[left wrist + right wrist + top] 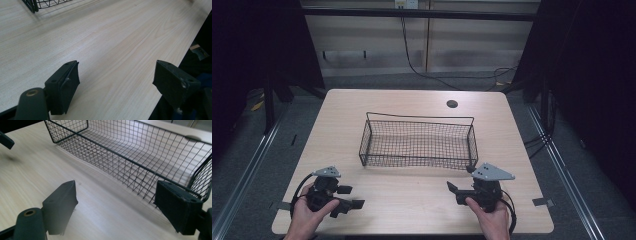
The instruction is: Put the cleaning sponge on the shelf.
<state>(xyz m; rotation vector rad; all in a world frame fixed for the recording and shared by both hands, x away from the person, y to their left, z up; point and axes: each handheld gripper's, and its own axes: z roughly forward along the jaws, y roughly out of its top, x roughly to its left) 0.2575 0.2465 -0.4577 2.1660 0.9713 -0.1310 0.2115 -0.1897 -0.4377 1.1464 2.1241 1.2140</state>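
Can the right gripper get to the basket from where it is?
Probably yes. The right gripper is open, and the basket sits just ahead of its jaws. Only bare table lies between them, so nothing blocks the way.

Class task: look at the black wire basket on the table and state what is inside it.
Nothing lies inside the wire basket; through its mesh floor only the table shows. The mesh is see-through, so no part of its inside is hidden.
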